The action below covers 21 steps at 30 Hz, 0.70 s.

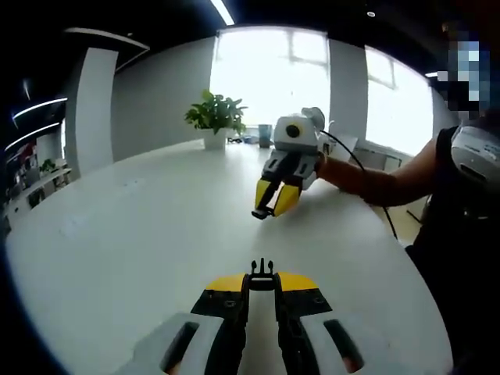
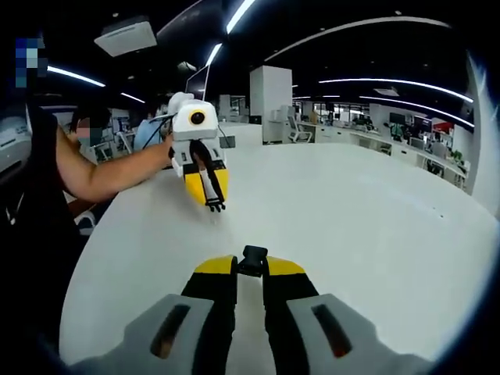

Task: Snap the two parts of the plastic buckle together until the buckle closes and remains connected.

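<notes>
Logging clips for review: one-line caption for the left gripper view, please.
Left gripper shut on pronged buckle part above white table; right gripper faces it, gripping the other part.

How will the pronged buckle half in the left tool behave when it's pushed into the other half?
The pronged buckle half looks like hard black plastic, so probably stiff, with thin prongs that likely flex slightly. It seems light for its size. The left tool pinches only its base, so it may twist or slip when pressed against the socket half in the right tool.
</notes>
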### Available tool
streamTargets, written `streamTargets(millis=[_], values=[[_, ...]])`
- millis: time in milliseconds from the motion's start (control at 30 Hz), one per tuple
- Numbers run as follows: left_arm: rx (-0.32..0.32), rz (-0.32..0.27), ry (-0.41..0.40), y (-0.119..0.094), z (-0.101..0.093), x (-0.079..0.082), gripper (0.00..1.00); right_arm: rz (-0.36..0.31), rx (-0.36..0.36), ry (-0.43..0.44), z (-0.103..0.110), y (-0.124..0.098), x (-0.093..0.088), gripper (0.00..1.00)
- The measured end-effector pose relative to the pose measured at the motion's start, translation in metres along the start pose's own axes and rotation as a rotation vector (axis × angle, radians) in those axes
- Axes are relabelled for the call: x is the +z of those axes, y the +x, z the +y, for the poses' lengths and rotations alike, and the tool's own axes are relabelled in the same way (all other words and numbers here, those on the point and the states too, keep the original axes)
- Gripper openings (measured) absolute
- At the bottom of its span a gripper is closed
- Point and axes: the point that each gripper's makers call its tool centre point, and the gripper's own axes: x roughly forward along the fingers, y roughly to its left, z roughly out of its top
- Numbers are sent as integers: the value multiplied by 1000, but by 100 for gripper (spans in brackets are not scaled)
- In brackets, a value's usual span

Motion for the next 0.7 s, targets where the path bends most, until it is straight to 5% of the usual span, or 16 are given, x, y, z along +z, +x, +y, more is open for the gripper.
streamTargets(millis=[700], values=[[2,6,9,3,-3,-1,11,17,26,4,5,-1,-5,11]])
